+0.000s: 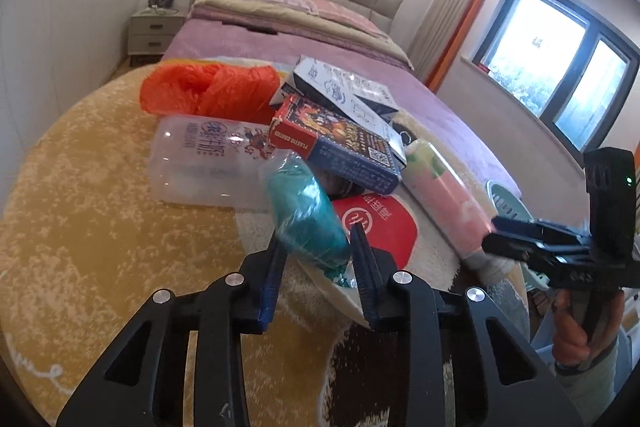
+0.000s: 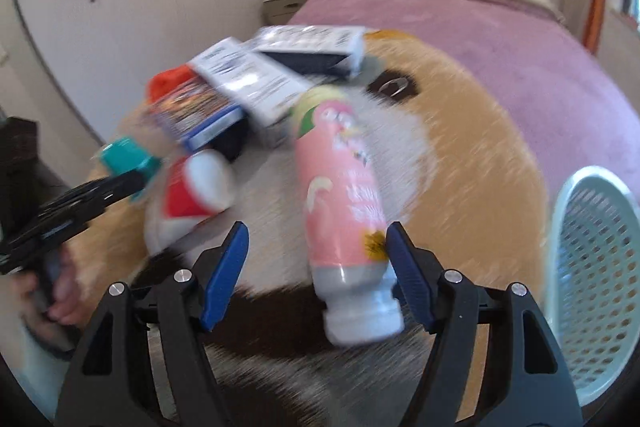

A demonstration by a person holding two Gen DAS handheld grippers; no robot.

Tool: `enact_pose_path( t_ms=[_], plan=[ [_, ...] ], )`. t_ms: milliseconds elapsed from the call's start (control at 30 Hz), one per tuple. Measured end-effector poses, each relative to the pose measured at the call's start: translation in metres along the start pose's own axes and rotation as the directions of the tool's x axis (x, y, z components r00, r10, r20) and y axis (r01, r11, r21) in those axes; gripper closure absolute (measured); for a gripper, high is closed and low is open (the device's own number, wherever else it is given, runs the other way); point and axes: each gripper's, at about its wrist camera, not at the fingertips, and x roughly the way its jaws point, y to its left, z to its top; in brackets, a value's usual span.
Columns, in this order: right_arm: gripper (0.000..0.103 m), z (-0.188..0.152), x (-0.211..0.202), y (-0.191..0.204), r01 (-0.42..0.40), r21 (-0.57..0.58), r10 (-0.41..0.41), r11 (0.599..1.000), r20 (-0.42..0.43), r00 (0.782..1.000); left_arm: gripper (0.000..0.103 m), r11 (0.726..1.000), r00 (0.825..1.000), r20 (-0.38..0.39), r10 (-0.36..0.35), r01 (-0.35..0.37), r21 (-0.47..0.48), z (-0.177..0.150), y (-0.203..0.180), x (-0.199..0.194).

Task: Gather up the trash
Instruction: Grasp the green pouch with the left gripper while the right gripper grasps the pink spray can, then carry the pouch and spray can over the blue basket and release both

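Note:
A pile of trash lies on a tan and white plush rug [image 1: 100,187]. My left gripper [image 1: 318,241] is shut on a teal packet in clear wrap [image 1: 304,215], one pad on each side of it; in the right wrist view the teal packet [image 2: 128,153] sits at that gripper's tips. A pink bottle with a white cap [image 2: 340,195] lies between the fingers of my right gripper [image 2: 316,231], which is open, with the bottle close to the right finger [image 2: 404,263]. From the left wrist view, the right gripper [image 1: 490,237] is at the pink bottle's [image 1: 448,195] cap end.
An orange plastic bag [image 1: 208,87], a clear plastic bottle [image 1: 200,163], a red and blue card box [image 1: 336,141], a white printed box [image 1: 344,87] and a red and white cup [image 1: 380,227] make up the pile. A pale green mesh basket [image 2: 592,267] stands at the right. Behind it is a bed [image 1: 280,39].

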Motion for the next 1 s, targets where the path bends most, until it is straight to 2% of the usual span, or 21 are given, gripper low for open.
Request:
enact_pose_path(
  t_ms=[133, 300, 400, 467, 567, 667, 833, 1000],
  plan=[
    [0.036, 0.004, -0.001, 0.006, 0.071, 0.012, -0.072, 0.997, 0.056, 0.996, 0.073, 1.0, 1.0, 0.011, -0.005, 0.005, 0.002, -0.002, -0.001, -0.006],
    [0.037, 0.014, 0.033, -0.001, 0.136, 0.058, -0.138, 0.989, 0.025, 0.99, 0.073, 1.0, 1.0, 0.013, -0.011, 0.011, 0.003, -0.004, -0.004, -0.008],
    [0.055, 0.014, 0.044, -0.007, 0.163, 0.093, -0.164, 0.982, 0.004, 0.987, 0.074, 1.0, 1.0, 0.019, -0.013, 0.013, 0.013, -0.003, -0.006, -0.01],
    [0.056, 0.013, 0.044, -0.013, 0.14, 0.129, -0.142, 0.982, 0.003, 0.99, 0.075, 1.0, 1.0, 0.019, -0.021, 0.021, 0.011, -0.004, -0.008, -0.01],
    [0.057, 0.009, 0.04, -0.012, 0.136, 0.122, -0.137, 0.983, 0.001, 0.991, 0.075, 0.999, 0.999, 0.034, -0.03, 0.03, 0.022, -0.005, -0.016, -0.015],
    [0.058, 0.001, 0.029, -0.013, 0.072, 0.147, -0.075, 0.987, 0.018, 0.997, 0.075, 0.998, 0.998, 0.045, -0.04, 0.038, 0.042, -0.004, -0.027, -0.02],
    [0.058, -0.009, 0.002, -0.02, 0.013, 0.197, -0.024, 0.98, 0.055, 0.998, 0.075, 0.995, 0.997, 0.044, -0.07, 0.066, 0.08, -0.002, -0.051, -0.022],
    [0.058, -0.018, -0.031, -0.032, 0.006, 0.221, -0.031, 0.975, 0.111, 0.993, 0.075, 0.987, 0.994, 0.043, -0.098, 0.092, 0.132, 0.0, -0.086, -0.018]
  ],
)
